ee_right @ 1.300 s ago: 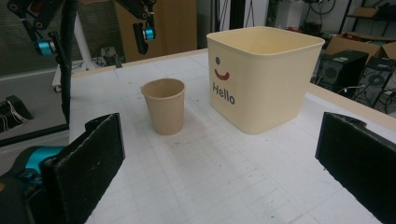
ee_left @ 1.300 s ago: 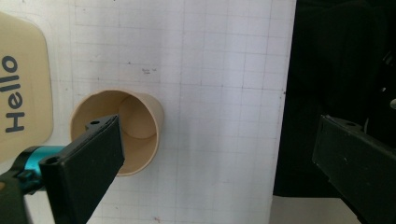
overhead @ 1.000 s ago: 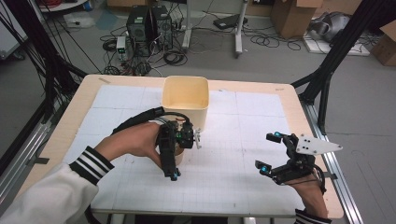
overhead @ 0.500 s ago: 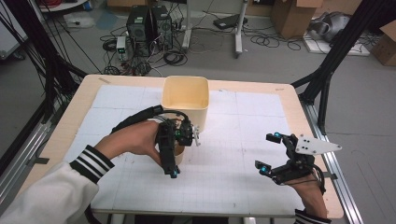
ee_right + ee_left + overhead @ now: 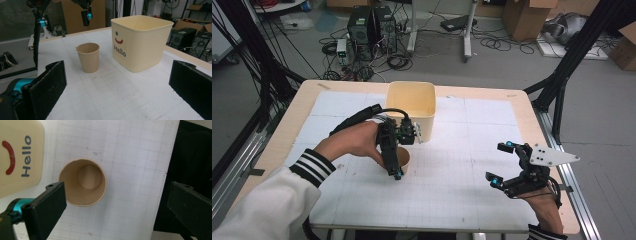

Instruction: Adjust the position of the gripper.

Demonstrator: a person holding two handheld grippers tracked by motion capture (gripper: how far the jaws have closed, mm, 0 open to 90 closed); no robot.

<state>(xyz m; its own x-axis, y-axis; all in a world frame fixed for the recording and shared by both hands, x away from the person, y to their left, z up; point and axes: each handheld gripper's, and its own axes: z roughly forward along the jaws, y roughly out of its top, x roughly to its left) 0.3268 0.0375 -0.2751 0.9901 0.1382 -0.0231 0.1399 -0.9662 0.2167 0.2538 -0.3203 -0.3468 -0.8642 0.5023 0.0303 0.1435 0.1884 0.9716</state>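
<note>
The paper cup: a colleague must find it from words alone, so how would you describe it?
On the white gridded table mat stands a square cream tub printed "Hello". Beside it stands the paper cup, upright and empty, under the open left gripper. It is round, brown, plain and much smaller than the tub.

Looking straight down, the left gripper [image 5: 120,207] hangs with its two black jaws spread wide above a round tan paper cup [image 5: 83,185], upright and empty on the white gridded table mat [image 5: 130,150]. Just beside the cup stands a cream plastic tub [image 5: 20,157] printed "Hello" with a red curve.
</note>
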